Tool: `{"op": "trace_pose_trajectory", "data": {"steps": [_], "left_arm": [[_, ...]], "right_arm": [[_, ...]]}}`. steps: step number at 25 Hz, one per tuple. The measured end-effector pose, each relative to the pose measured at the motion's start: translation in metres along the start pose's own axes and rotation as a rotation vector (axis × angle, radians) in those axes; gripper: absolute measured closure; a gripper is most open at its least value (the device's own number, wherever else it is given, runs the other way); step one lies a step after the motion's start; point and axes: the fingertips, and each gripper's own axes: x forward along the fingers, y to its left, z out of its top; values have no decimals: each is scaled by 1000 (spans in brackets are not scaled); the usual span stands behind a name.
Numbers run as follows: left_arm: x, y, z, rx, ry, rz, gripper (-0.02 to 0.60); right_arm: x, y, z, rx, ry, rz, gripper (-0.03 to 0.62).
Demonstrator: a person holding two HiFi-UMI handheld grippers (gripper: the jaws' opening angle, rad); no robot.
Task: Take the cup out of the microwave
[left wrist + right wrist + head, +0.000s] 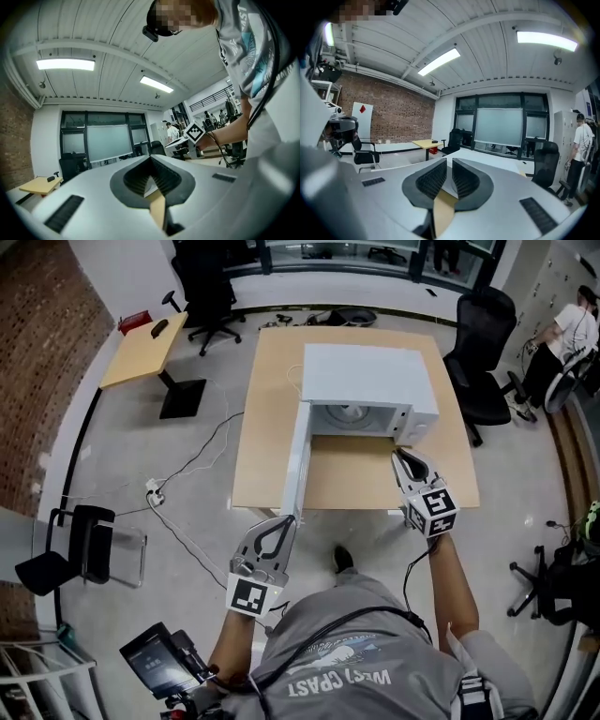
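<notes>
Wooden table point(272, 409) in the middle of a grey floor point(122, 474). White microwave point(370, 376) sits toward the table's far side, its door point(298, 460) swung open toward the person.

Cup point(352, 413) is inside the open cavity, only a pale rounded shape.

Left gripper point(289, 520): off the table's near edge by the door's end, jaw tips together, nothing between.

Right gripper point(399, 455): over the bare tabletop before the cavity, jaws drawn together, empty.

Room: brick wall point(47, 343) at left, windows at far end, small side desk point(141, 351), black office chair point(483, 352) beside the table, cables point(192, 460) trailing across the floor.
</notes>
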Motion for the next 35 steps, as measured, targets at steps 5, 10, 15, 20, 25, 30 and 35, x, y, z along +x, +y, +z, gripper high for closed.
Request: {"op": "trace_pose_trajectory", "data": {"steps": [5,10,15,20,25,30,35], "left_arm": [[45,21,-23,-52,68,3,555],[74,30,-46,-129,129,39,555],[120,48,-71,-161,144,41,555],[176,48,-105,-240,162,69,555],[200,61,-112,-242,144,71,555],[203,67,-120,-262,160,75,555],[211,66,-127,-273,169,66,555]], "right_arm": [[86,-28,-37,8,75,66,510],[160,-40,-90,14,178,128,480],[243,-76,-149,59,256,97,464],[306,-127,-232,78,342,14,464],[340,-141,-268,88,383,-27,465],[364,-137,-278,81,403,-16,465],[379,-138,-283,75,407,3,465]]}}
